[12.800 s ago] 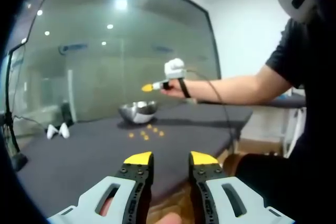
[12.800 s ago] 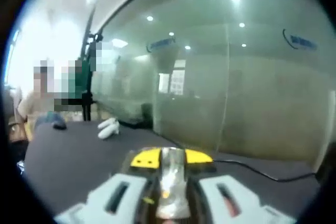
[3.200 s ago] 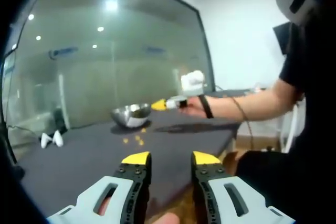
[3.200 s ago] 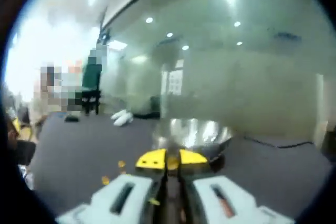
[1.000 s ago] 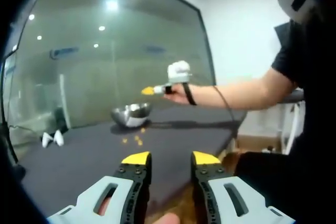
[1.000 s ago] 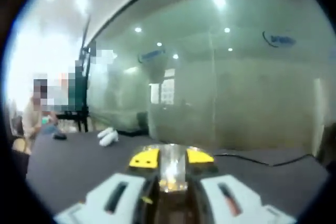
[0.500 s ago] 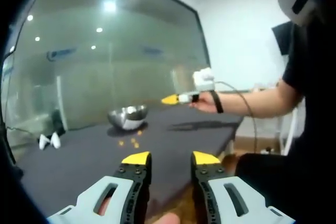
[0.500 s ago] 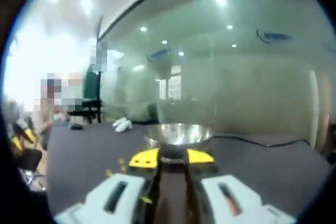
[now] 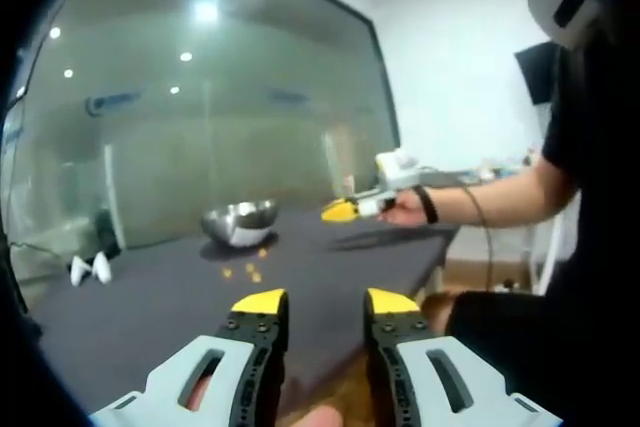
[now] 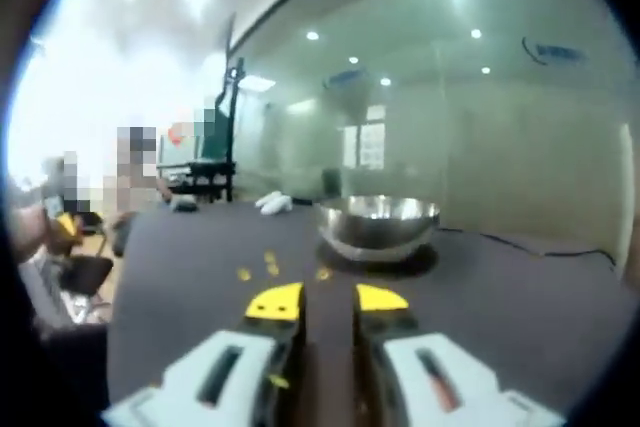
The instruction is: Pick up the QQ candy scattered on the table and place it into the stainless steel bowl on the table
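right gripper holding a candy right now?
No. In the right gripper view the right gripper is open with nothing between its fingers; candies lie on the table.

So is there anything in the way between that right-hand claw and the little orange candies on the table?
Nothing visible. In the right gripper view, the right gripper is open and empty, with bare dark table between it and the candies. The stainless steel bowl sits just beyond them, also unblocked.

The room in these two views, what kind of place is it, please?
Probably an office or a lab. A large glass partition reflects round ceiling lights, a long dark table holds a steel bowl and candies, and other people sit at the far side of the room.
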